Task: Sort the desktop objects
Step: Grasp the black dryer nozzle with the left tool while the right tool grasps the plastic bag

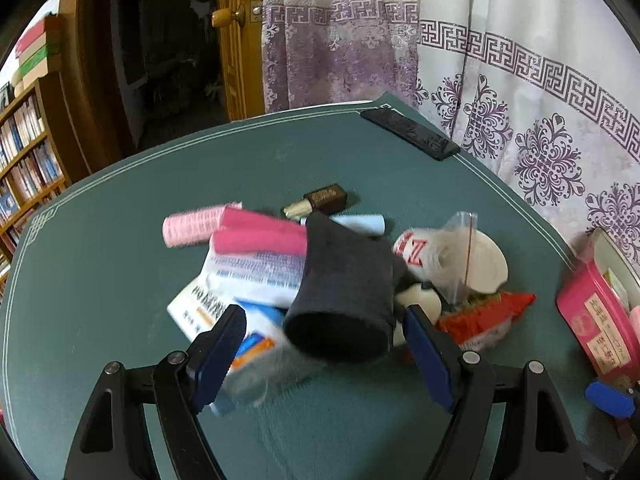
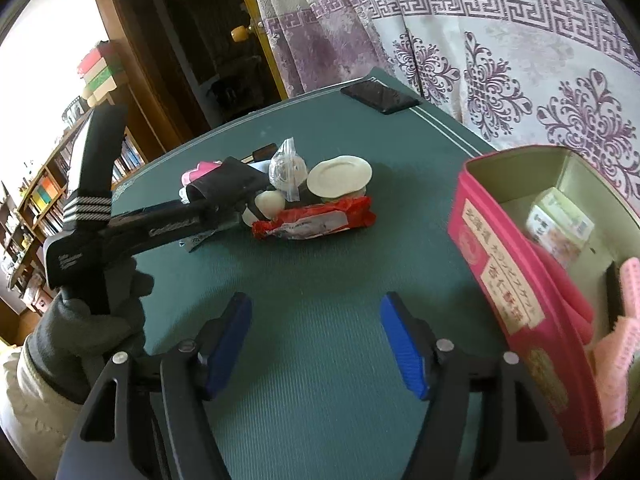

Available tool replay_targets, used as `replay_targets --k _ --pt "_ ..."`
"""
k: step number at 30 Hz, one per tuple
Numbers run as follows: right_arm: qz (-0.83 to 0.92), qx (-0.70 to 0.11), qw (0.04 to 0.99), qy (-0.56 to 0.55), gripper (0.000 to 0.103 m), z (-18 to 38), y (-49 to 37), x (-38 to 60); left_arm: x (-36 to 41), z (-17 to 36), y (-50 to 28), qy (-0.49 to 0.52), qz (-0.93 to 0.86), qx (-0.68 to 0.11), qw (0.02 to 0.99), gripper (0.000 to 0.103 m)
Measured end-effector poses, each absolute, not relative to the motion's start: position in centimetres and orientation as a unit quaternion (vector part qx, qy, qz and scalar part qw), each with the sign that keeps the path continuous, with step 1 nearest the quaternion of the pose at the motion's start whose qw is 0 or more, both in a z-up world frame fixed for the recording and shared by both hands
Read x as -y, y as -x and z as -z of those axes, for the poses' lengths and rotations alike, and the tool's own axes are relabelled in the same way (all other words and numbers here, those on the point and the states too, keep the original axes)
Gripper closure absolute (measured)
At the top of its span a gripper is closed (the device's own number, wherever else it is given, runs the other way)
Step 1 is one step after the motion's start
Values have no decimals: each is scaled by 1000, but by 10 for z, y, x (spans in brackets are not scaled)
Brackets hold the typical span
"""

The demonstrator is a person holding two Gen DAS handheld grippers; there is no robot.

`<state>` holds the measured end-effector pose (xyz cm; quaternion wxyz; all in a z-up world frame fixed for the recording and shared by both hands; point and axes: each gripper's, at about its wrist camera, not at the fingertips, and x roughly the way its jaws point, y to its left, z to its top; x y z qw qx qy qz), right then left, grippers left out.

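On a green desk mat (image 1: 120, 264) before a white-and-purple patterned curtain (image 1: 520, 92), left wrist view: the left gripper (image 1: 324, 322) hangs w/ blue pads spread wide, either side of a dark grey sock (image 1: 344, 292) whose open cuff faces the camera; pads flank it w/ gaps showing, so no grip can be confirmed. The sock lies atop a heap: pink hair roller (image 1: 188, 230), rolled pink cloth (image 1: 260, 236), white medicine boxes (image 1: 256, 276), light-blue tube (image 1: 364, 224), brown-capped lipstick (image 1: 320, 200), clear zip bag (image 1: 456, 256), white round lid (image 1: 486, 264), red snack pack (image 1: 484, 316). A black phone (image 1: 412, 134) sits near the mat's far corner, well apart from the heap. A pink tin box (image 1: 596, 320) stands at the right edge; bookshelf (image 1: 28, 160) and wooden door (image 1: 236, 40) behind. Right wrist view: the right gripper (image 2: 316, 340) hovers over bare mat (image 2: 320, 400), jaws wide, nothing between them. Just right of it the pink tin box (image 2: 508, 280) is open, w/ a small printed box (image 2: 560, 224), pink cloth (image 2: 568, 292) and pink roller (image 2: 624, 320) inside. Across the mat the left gripper (image 2: 224, 204), held by a grey-gloved hand (image 2: 92, 320), reaches into the heap at the sock (image 2: 228, 184); its pads are hidden here. Red snack pack (image 2: 316, 218), white lid (image 2: 340, 176), zip bag (image 2: 286, 168) lie beside; phone (image 2: 380, 96) at far edge.
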<state>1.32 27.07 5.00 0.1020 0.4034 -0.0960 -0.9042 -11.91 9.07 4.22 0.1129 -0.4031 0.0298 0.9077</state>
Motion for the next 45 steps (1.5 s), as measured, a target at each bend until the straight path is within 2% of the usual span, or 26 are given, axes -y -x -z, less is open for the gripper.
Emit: replay_targets --k 2,3,4,17,26,32,38,39,42,45 --pt "903 97 102 -406 29 -49 -7 -269 -93 -42 124 400 -909 -35 113 31" --pt "902 99 102 -408 29 -47 -5 -269 -93 -40 126 402 -907 -33 120 42" --pt "899 105 103 -412 29 -46 -1 -270 -93 -40 128 404 -906 -29 127 48" --pt "910 92 98 -392 29 -57 45 -255 -60 -61 101 381 -917 0 120 52" --pt "920 48 85 -380 29 -55 93 -229 -31 -64 88 380 -919 27 104 52" --pt "915 20 92 -391 39 -42 118 -214 -27 -59 88 386 -915 37 110 52" --pt "912 -2 91 -401 55 -30 129 -205 -25 -49 92 398 -909 49 112 51" --pt "913 -6 92 -396 63 -32 126 -204 -24 -47 94 402 -907 54 111 50" --pt "917 -19 96 -388 63 -36 118 -200 -20 -43 98 408 -905 68 103 41" --pt "917 -11 103 -385 63 -39 108 -201 -18 -40 101 408 -905 69 99 41"
